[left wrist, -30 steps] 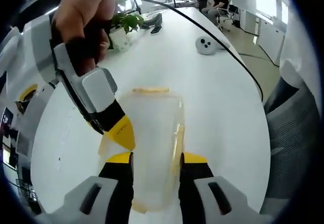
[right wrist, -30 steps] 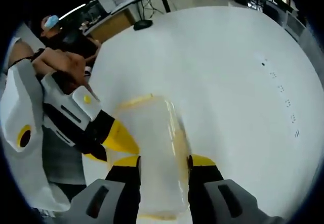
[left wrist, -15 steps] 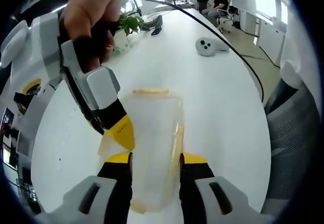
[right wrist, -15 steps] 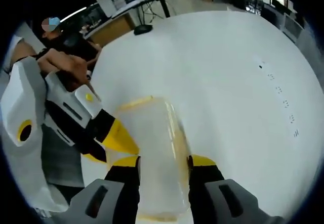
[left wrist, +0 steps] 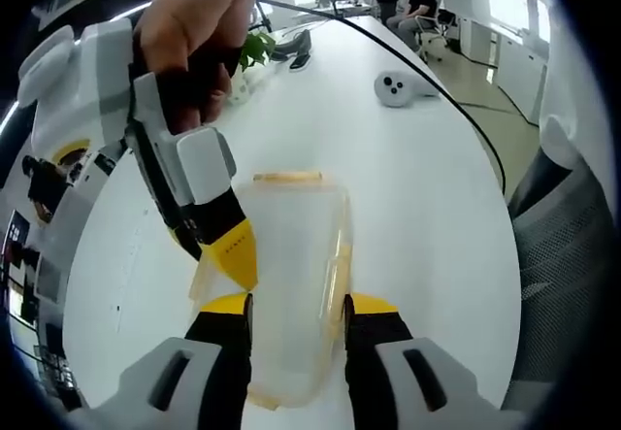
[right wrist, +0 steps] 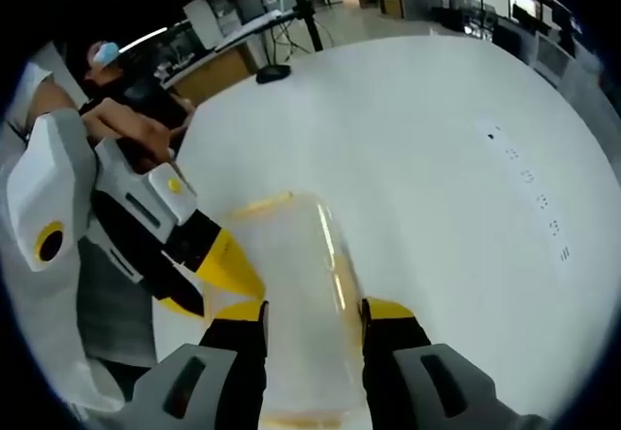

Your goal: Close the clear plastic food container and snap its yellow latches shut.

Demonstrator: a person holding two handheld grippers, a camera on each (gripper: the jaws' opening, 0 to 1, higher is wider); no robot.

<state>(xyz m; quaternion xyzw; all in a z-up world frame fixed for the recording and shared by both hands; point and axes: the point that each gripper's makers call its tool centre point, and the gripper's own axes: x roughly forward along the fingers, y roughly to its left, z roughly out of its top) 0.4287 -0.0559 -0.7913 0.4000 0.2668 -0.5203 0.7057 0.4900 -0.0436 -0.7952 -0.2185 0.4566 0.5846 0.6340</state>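
The clear container (left wrist: 291, 265) lies on the white table (left wrist: 427, 207) with its lid on. In the left gripper view, the left gripper (left wrist: 294, 306) straddles the container's near end, its jaws pressed against both sides. The right gripper (left wrist: 228, 255) comes in from the left, its yellow tip at the container's edge. In the right gripper view, the right gripper (right wrist: 312, 309) clamps the container (right wrist: 301, 304) likewise. A yellow latch (left wrist: 287, 175) sits at the far end. A plant (left wrist: 254, 47) stands beyond.

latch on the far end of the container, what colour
Pale yellow latch on the clear container, best seen in the left gripper view.
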